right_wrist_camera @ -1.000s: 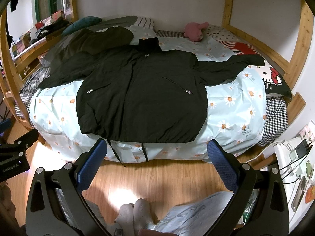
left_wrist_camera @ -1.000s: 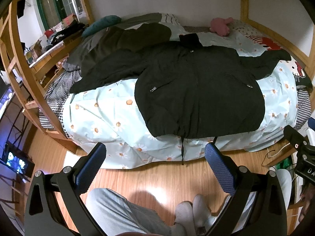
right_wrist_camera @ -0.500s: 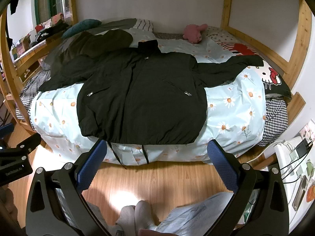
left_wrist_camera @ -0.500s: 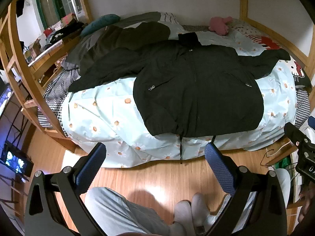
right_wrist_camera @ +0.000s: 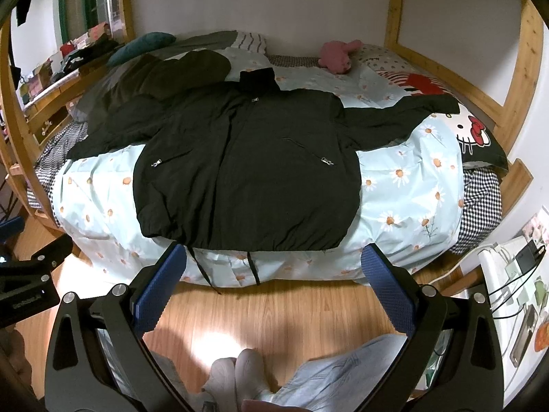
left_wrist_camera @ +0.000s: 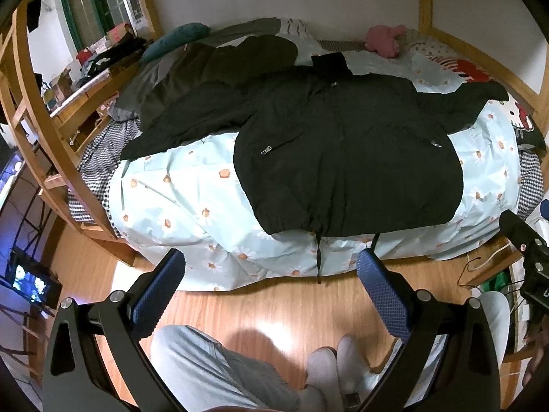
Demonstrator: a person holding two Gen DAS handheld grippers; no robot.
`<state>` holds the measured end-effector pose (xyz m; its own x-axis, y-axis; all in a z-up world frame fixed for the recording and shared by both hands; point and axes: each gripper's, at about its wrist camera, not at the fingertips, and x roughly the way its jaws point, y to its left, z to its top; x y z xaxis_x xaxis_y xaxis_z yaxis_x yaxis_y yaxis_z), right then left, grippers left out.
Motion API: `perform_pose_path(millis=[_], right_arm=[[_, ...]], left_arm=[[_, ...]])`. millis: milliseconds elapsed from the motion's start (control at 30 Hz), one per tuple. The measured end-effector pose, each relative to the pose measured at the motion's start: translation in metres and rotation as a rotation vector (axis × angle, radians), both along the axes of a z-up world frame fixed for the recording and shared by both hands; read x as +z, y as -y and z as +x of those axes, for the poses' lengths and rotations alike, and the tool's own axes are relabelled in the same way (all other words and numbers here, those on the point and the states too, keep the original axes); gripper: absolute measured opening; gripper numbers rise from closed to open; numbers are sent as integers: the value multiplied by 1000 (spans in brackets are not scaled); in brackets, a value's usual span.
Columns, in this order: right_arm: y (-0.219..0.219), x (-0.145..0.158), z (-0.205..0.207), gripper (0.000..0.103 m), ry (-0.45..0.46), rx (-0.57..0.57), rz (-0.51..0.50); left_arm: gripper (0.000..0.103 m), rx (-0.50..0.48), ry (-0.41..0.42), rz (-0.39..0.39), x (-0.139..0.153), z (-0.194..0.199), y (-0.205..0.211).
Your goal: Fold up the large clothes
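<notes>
Jacket (right_wrist_camera: 247,168) lay flat, unfolded on daisy quilt (right_wrist_camera: 411,185).
Olive garment (left_wrist_camera: 219,65) overlapped its far-left sleeve; left gripper (left_wrist_camera: 271,288) and right gripper (right_wrist_camera: 274,281) gaped empty.

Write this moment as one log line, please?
stage: approach | black jacket: flat on bed | left claw: open | right claw: open

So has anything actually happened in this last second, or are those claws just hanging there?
Barely anything. Both views have edged a touch closer to the bed, so the black zip-up jacket looks slightly larger. The left claw and right claw are still wide open and empty, over the wooden floor. Nothing was grasped or released. The jacket still lies spread flat on the daisy-print blue duvet, and the pink plush toy hasn't moved.
</notes>
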<state>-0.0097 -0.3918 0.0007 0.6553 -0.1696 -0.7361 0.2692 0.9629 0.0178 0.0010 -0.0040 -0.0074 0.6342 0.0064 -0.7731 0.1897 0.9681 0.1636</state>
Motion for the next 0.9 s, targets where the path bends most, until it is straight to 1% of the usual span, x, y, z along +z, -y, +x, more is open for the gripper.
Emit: perform_pose_path(millis=[633,767,900], right_arm=[[0,-5,1,100,-11,3,5],[0,-9,2,100,-17,5,8],[3,-15,8,101,-21,7,17]], left_arm=[[98,1,-2,-1,0,1,-2],[98,6,0,11,-2,1,-3],[98,24,-15,20,-6,11,-5]])
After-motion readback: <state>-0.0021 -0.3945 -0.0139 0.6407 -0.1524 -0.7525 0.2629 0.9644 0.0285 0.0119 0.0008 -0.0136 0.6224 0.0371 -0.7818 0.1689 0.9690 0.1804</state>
